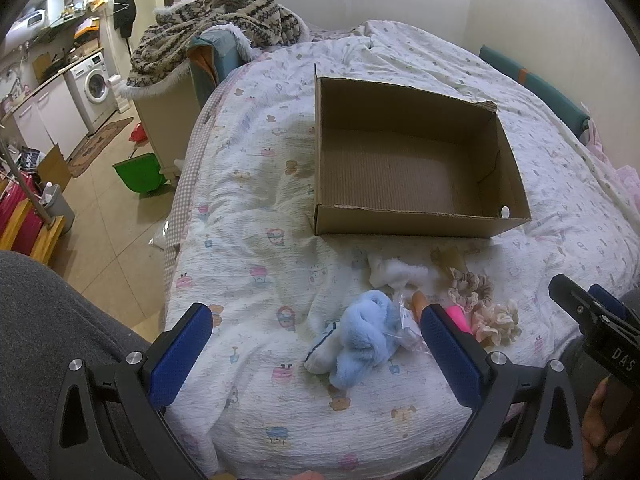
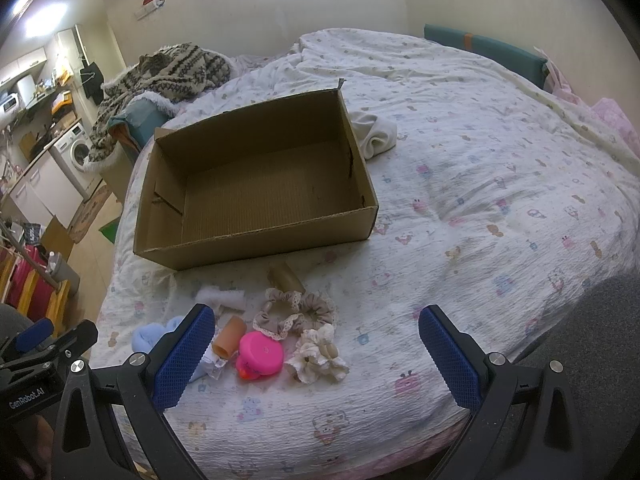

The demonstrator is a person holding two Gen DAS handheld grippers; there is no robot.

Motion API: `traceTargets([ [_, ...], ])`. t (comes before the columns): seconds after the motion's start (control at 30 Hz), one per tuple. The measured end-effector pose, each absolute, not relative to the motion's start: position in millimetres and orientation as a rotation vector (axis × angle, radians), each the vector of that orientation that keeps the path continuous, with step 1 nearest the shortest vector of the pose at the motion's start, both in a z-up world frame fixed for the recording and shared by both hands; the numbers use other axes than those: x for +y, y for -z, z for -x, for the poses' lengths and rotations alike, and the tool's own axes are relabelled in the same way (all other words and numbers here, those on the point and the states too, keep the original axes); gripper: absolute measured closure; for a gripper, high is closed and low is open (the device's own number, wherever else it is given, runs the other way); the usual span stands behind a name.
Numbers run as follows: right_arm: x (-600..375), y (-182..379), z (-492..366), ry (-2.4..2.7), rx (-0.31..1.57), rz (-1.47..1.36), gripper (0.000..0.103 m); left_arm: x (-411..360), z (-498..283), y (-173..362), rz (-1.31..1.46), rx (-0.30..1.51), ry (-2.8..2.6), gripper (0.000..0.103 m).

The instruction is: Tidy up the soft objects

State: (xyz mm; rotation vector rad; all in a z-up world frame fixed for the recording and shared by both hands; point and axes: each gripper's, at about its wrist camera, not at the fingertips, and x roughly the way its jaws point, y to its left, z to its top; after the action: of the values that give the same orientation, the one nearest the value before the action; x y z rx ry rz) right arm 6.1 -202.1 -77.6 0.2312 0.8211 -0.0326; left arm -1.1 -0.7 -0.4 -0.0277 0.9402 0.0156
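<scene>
An empty cardboard box sits on the bed. In front of it lie soft things: a fluffy light-blue item, a white fluffy piece, a beige scrunchie, a cream scrunchie, a pink toy and an orange tube. My left gripper is open and empty, just before the blue item. My right gripper is open and empty over the cream scrunchie.
A white cloth lies behind the box's right side. A patterned knit blanket is heaped at the bed's far left. The floor with a green dustpan drops off left of the bed. The quilt spreads right.
</scene>
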Motion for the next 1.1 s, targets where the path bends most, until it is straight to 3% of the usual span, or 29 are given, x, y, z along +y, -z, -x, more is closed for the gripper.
traceTargets([
  [1.1,-202.5,77.1,-5.9,0.032,0.823,-0.232,0.0,5.5,2.6,5.8,0.032,0.943,-0.019,0.0],
])
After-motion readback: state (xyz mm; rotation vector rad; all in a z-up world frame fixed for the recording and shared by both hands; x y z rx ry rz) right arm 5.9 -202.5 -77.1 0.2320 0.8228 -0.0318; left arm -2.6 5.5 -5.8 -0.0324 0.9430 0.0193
